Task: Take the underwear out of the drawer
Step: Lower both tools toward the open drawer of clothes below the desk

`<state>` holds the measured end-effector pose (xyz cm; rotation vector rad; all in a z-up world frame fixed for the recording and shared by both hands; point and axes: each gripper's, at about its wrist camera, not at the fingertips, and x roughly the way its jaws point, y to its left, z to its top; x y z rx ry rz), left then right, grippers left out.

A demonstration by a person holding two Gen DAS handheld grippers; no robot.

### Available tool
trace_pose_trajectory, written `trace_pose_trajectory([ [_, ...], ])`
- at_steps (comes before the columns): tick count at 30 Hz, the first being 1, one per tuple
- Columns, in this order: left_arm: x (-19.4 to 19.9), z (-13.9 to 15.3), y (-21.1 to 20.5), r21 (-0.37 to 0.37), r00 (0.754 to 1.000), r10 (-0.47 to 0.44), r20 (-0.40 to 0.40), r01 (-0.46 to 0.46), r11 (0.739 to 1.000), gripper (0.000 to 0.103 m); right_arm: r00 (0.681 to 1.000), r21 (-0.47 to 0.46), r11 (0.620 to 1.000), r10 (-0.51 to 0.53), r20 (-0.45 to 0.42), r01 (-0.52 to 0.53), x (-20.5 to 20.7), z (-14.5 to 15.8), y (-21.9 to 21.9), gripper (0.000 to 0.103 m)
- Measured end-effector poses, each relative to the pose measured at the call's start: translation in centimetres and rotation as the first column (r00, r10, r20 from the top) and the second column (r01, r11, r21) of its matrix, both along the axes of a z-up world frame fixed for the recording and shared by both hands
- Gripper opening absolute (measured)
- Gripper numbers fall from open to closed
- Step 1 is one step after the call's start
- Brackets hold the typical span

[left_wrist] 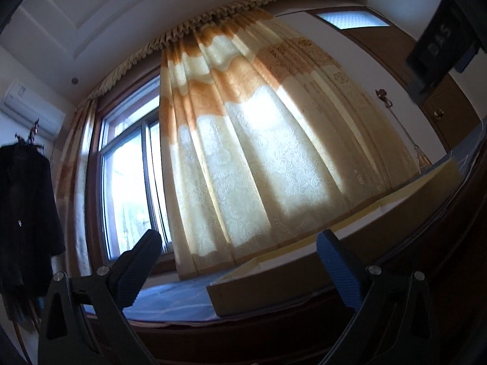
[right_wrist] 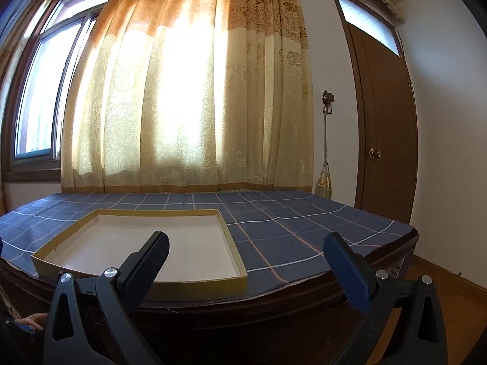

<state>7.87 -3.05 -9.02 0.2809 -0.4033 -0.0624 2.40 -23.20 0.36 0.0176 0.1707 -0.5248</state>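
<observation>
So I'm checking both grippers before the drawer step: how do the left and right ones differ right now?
The left gripper tilts up toward the curtain and window, seeing the shallow box edge-on; the right gripper sits more level, looking down into that box on the checked cloth. Shared: both open, empty, with no drawer or underwear in view.
</observation>
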Motion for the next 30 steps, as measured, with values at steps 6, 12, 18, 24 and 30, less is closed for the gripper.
trace_pose_trajectory([
  [6,1.7,-1.2,0.3,-0.043,1.000,-0.003,-0.011,0.003,0.999,0.103,1.000,-0.025,1.000,-0.006,-0.021,0.006,0.9,-0.2,0.6,0.102],
  [12,2.6,-2.1,0.3,-0.045,0.999,-0.030,-0.018,0.029,0.999,0.103,0.999,-0.029,1.000,0.005,-0.032,-0.006,1.5,-0.1,1.2,0.102],
  [18,2.8,-2.4,0.4,-0.057,0.998,-0.058,0.011,0.058,0.997,0.103,0.998,-0.012,1.000,-0.001,-0.055,0.000,1.9,-0.4,1.1,0.102],
  [24,2.7,-2.3,0.0,-0.073,1.000,-0.022,0.010,0.023,0.997,0.103,0.998,0.003,1.000,-0.008,-0.067,0.008,1.7,-0.5,0.7,0.102],
  [30,2.4,-1.9,0.5,-0.068,0.998,0.009,-0.063,-0.013,0.998,0.103,0.996,0.023,1.000,-0.008,-0.086,0.010,1.3,-1.0,0.3,0.102],
])
